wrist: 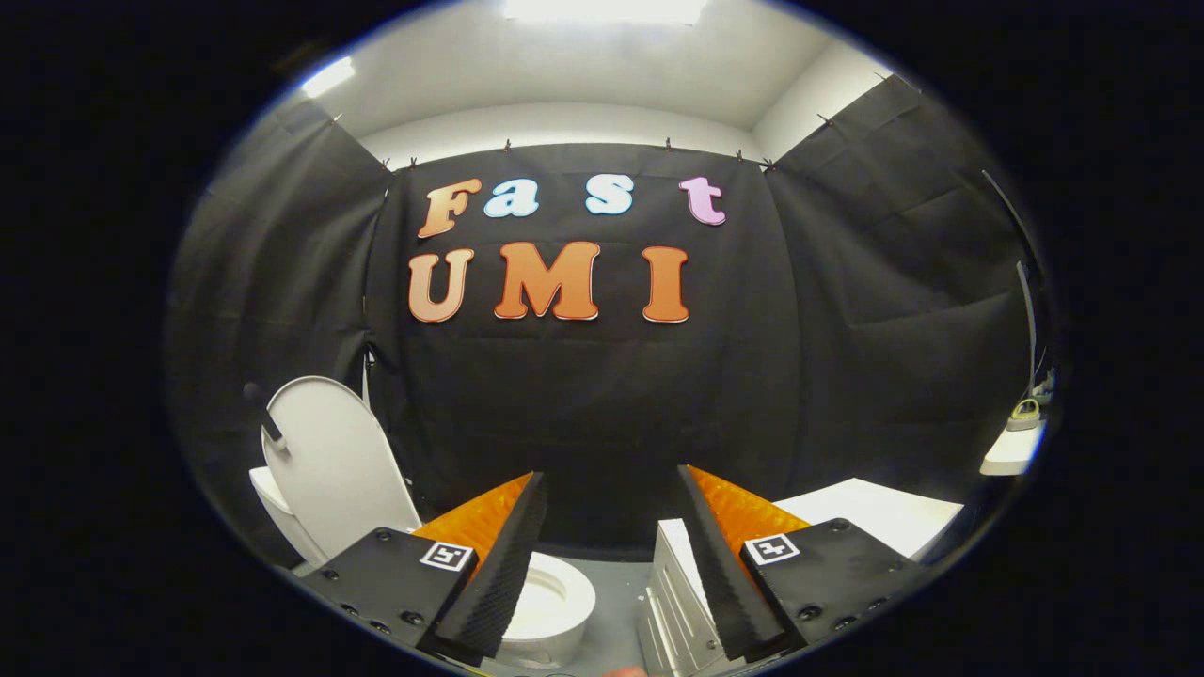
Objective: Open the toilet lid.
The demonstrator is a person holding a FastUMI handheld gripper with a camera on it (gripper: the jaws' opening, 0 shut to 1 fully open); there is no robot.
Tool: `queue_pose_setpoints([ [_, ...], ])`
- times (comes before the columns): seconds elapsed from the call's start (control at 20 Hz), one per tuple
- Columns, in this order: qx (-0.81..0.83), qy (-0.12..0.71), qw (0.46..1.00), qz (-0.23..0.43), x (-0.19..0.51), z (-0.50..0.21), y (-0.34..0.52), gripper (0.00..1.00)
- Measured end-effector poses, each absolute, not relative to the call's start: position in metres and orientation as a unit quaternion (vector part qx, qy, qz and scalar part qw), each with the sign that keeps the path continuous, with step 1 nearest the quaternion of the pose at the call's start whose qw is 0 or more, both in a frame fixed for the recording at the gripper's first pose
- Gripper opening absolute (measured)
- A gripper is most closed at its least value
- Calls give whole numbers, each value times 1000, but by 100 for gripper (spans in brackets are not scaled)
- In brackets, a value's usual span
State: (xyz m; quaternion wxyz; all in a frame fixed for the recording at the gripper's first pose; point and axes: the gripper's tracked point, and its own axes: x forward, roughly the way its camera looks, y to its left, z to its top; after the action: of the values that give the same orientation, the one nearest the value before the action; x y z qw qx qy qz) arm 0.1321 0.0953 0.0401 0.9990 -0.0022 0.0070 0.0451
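Gripper view: toilet lid (331,461) upright, beyond left of parted fingers (715,555).

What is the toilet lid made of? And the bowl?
The lid, standing open, looks like smooth white plastic: thin, with a soft even sheen. The bowl looks like glazed ceramic, thick-rimmed and glossy, though that is a guess. The gripper is open, holding nothing.

Gripper (609,489) held level, pointing forward, jaws spread wide apart with nothing between them. Both fingers (503,564) angle outward from base to tip, ridged inner pads facing each other across the gap. Each finger base carries a flat plate with a small square marker and screw heads. No contact on either finger; tips hang free in the air. Holder's hand can't be made out.
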Motion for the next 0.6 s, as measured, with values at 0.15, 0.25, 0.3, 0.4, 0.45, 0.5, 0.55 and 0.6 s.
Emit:
queue_pose_setpoints([
  [0.15, -9, 14, 999, 34, 132, 30, 88, 90],
  [0.25, -4, 15, 999, 34, 131, 29, 86, 90],
  [0.3, -3, 15, 999, 32, 129, 30, 85, 90],
  [0.4, -1, 11, 999, 31, 127, 32, 83, 90],
  [0.45, 0, 9, 999, 32, 122, 24, 83, 90],
  [0.5, -1, 8, 1000, 30, 118, 24, 82, 90],
  [0.55, -1, 5, 1000, 26, 117, 27, 81, 90],
  [0.6, 0, 1, 1000, 24, 113, 32, 83, 89],
])
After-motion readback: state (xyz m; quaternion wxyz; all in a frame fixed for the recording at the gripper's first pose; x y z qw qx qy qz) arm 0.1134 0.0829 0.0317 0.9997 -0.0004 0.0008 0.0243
